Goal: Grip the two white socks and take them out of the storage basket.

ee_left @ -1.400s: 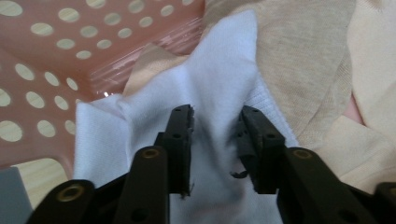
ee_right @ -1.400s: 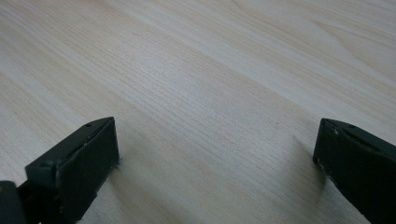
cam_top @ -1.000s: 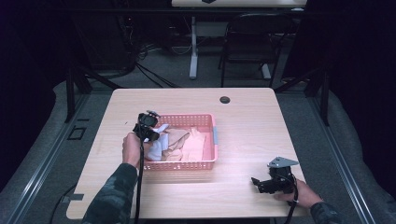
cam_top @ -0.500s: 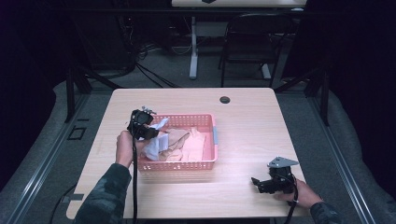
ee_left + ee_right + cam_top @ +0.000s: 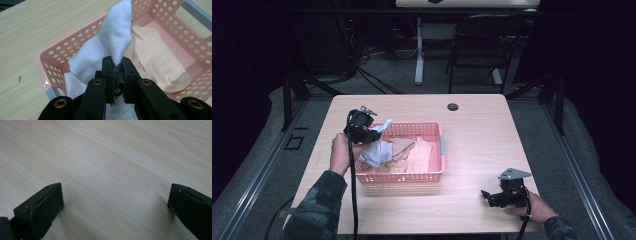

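Observation:
A pink perforated basket (image 5: 439,150) (image 5: 50,65) sits mid-table with socks in it. My left gripper (image 5: 373,133) (image 5: 117,65) is shut on a white sock (image 5: 377,147) (image 5: 105,47), held up over the basket's left end; the sock's tip pokes above the jaws and the rest hangs down into the basket. Peach socks (image 5: 412,155) (image 5: 155,65) lie on the basket floor. My right gripper (image 5: 486,195) (image 5: 116,205) rests near the table's front right, jaws wide open over bare wood with nothing between them.
The light wooden table (image 5: 482,130) has a round black cable grommet (image 5: 453,107) near its far edge. A chair (image 5: 479,50) and a table leg (image 5: 418,47) stand beyond the table on the grey floor. A cable (image 5: 353,200) trails from the left gripper along the sleeve.
My left gripper has risen with the white sock, drawing it up out of the basket. The right gripper has stayed in place.

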### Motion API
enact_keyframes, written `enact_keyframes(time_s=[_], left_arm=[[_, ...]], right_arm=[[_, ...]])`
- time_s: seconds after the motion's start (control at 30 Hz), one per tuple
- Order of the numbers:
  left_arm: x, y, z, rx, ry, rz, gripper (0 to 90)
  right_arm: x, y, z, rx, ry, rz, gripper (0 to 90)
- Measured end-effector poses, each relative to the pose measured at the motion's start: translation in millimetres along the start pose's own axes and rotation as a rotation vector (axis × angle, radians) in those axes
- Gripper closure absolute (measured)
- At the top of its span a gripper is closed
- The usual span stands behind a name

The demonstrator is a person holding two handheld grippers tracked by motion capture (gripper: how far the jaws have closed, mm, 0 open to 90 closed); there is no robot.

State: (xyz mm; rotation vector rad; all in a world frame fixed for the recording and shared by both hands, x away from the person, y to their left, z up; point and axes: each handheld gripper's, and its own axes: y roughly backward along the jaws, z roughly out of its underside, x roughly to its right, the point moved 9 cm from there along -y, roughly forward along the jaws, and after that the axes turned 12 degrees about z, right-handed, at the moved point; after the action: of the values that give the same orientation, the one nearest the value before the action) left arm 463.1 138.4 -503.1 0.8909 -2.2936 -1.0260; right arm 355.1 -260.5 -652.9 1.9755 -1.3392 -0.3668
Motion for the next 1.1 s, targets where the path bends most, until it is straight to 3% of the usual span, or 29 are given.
enact_keyframes(time_s=[0.43, 0.8, 1.1], left_arm=[[5.8, 19.1, -8.4, 0.019, -0.019, 0.018, 82.9], [13.3, 39.4, -21.8, 0.047, -0.045, 0.01, 82.9], [11.7, 52.6, -29.4, 0.04, -0.057, -0.007, 82.9]], right_arm=[[0.5, 0.0, 0.3, 0.003, 0.007, -0.004, 0.0], [0.5, 0.1, 0.4, 0.003, 0.008, -0.005, 0.0], [0.4, 0.1, 0.3, 0.003, 0.008, -0.006, 0.0]])
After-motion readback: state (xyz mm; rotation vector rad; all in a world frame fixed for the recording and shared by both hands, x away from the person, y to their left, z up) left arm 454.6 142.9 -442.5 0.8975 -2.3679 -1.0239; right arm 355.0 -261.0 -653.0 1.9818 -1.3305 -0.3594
